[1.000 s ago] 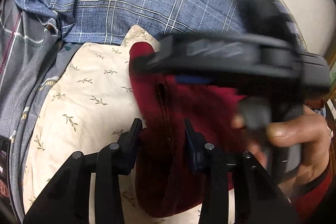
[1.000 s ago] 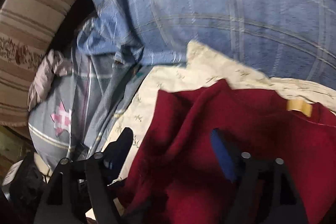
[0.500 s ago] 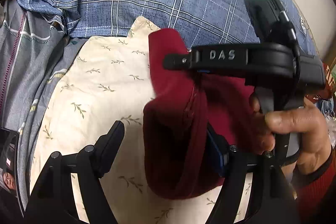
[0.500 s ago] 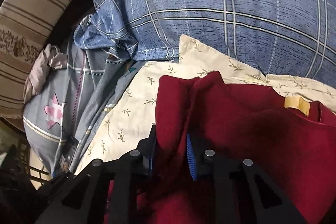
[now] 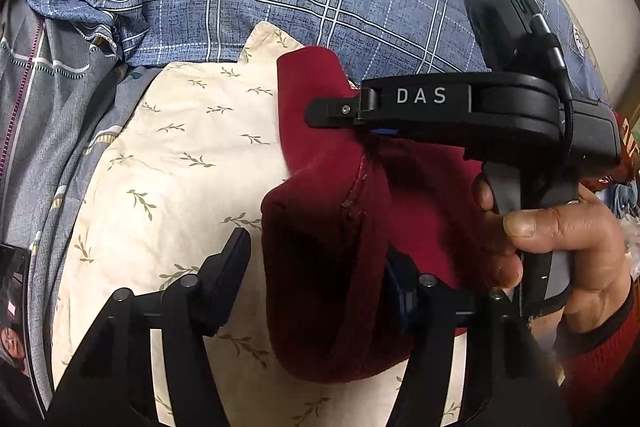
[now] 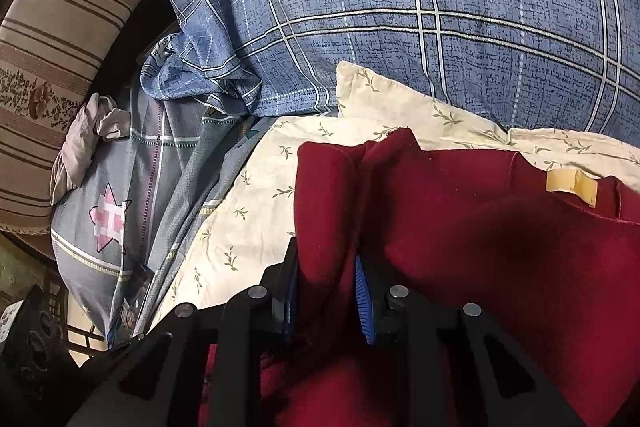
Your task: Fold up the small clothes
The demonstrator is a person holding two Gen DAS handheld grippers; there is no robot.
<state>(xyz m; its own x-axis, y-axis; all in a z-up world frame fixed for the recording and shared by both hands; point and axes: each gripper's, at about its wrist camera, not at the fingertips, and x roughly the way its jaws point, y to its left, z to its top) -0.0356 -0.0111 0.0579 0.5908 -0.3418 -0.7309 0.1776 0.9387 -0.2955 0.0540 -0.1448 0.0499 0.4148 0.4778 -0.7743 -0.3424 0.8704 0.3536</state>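
One dark red garment (image 5: pixel 332 267) is in play, lying bunched on one cream pillowcase with a leaf print (image 5: pixel 180 163), and two grippers are working it. Behind them sits one blue checked pillow (image 6: pixel 440 7), with one grey patchwork cover bearing a pink star (image 6: pixel 108 219) off to the side and one brown striped cushion (image 6: pixel 52 47) beyond that. The left gripper (image 5: pixel 316 267) has its jaws spread wide, a raised fold of the red cloth standing between them; the right-hand finger (image 5: pixel 400 287) is against the fabric, the other finger clear of it over the cream cloth. The right gripper (image 6: pixel 324 291) has its jaws drawn in close, pinching a ridge of the red cloth between the blue pads (image 6: pixel 362 299). One yellow label (image 6: pixel 572 187) shows at the garment's neckline. The right hand (image 5: pixel 560 239) grips its handle.
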